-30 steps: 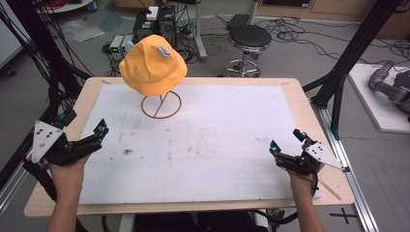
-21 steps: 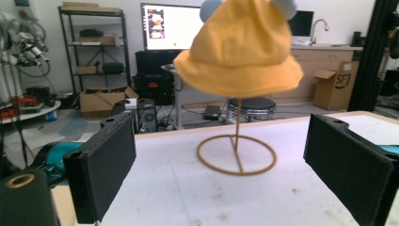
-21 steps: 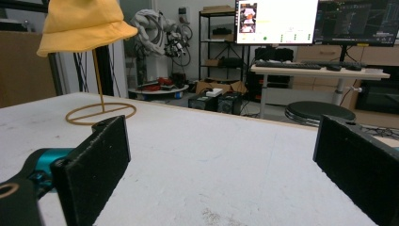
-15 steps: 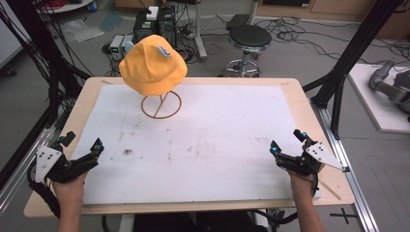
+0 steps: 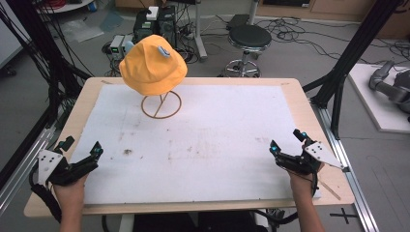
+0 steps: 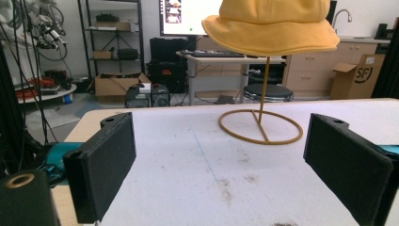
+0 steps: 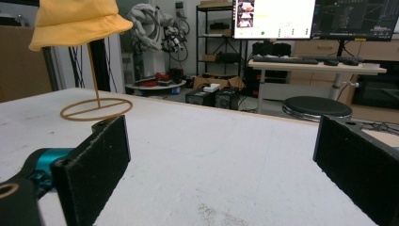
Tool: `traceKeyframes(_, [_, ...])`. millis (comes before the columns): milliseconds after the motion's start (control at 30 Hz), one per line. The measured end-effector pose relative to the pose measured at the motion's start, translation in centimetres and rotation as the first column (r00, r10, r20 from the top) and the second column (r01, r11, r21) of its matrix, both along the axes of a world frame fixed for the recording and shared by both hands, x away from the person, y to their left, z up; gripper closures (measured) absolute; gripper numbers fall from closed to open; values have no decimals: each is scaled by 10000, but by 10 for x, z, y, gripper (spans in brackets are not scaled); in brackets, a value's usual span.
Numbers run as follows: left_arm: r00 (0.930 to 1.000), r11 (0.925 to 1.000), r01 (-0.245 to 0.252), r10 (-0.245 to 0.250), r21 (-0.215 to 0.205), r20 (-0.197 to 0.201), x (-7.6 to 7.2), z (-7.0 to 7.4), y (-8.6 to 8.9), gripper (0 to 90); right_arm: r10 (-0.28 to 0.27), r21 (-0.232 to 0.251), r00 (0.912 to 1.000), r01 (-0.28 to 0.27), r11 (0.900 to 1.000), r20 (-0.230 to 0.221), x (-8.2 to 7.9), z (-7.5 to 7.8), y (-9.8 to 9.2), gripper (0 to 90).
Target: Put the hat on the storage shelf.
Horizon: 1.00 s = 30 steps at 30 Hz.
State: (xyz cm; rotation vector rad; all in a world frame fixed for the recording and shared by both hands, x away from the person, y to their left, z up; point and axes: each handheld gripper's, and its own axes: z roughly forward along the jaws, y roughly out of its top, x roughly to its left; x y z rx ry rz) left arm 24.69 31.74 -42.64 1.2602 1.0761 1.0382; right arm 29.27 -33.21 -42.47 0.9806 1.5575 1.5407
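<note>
A yellow bucket hat (image 5: pixel 153 69) sat on a thin wire stand (image 5: pixel 161 105) at the far left of the table (image 5: pixel 300 104). The left tongs (image 5: pixel 81 153) and right tongs (image 5: pixel 286 147) rested at the near corners. Both were wide open and held nothing.

A wooden table (image 5: pixel 300 104) carries a white mat (image 5: pixel 208 140) (stained, perhaps scuffed) and a wire hat stand (image 5: pixel 161 105).
</note>
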Motion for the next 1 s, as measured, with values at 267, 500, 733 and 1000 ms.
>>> traceKeyframes(267, [10000,10000,-5,5,-3,18,0,2,0,101,-6,77,10000,6,10000,-4,-2,0,-1,39])
traceKeyframes(500, [10000,10000,-5,5,-8,76,0,4,-1,101,14,28,10000,-14,10000,28,-3,0,0,39])
traceKeyframes(733, [9999,9999,134,-134,41,43,2,4,-4,101,20,-24,10000,-20,10000,57,-3,0,0,39])
traceKeyframes(1000, [9998,9997,191,-191,126,-13,3,5,-5,101,-13,-9,10000,13,10000,28,-3,0,0,39])
